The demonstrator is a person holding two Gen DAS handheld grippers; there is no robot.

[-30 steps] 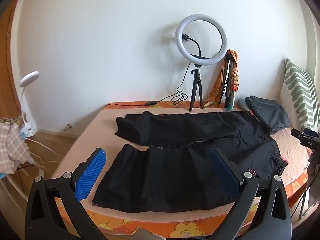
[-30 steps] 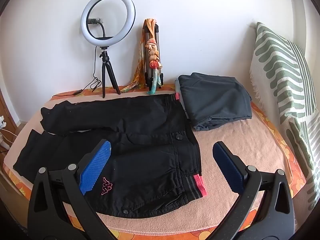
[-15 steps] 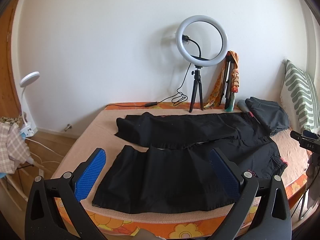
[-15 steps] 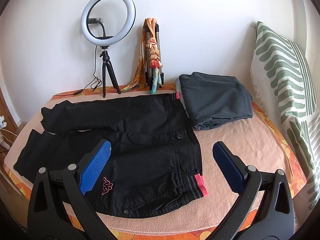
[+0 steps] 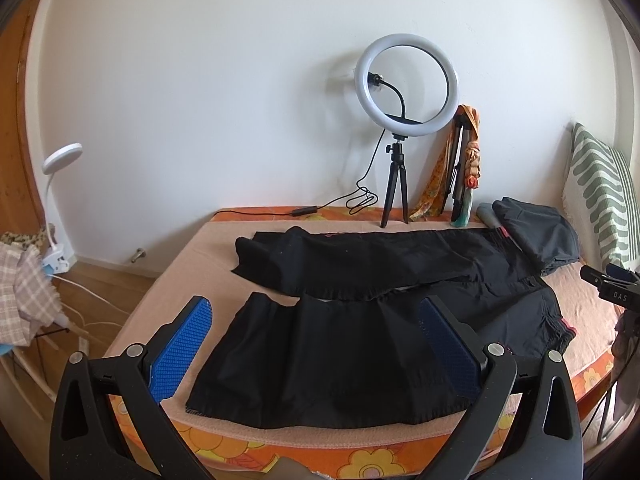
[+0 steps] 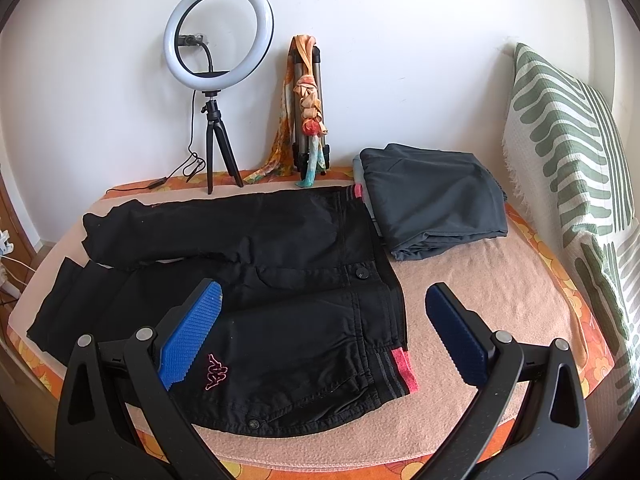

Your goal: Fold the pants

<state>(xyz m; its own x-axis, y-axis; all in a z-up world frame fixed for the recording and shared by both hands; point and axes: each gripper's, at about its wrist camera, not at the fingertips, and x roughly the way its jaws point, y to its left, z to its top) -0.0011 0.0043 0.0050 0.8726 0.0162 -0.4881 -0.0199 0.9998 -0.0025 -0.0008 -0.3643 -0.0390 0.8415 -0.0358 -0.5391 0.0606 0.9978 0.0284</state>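
Observation:
Black pants (image 5: 360, 344) lie spread flat on the peach blanket of a bed (image 5: 192, 256), legs to the left, waist with a pink band to the right (image 6: 304, 320). My left gripper (image 5: 316, 344) is open and empty, hovering above the near leg's hem end. My right gripper (image 6: 324, 328) is open and empty, hovering above the waist and the pink logo. Neither touches the cloth.
A folded grey garment (image 6: 432, 204) lies at the back right by a green striped pillow (image 6: 572, 168). A ring light on a tripod (image 6: 220, 40) and a scarf-wrapped tripod (image 6: 308, 120) stand against the wall. A floor lamp (image 5: 60, 156) stands left of the bed.
Both grippers have drifted slightly; the views shift a little. The pants have not moved and both jaws stay open.

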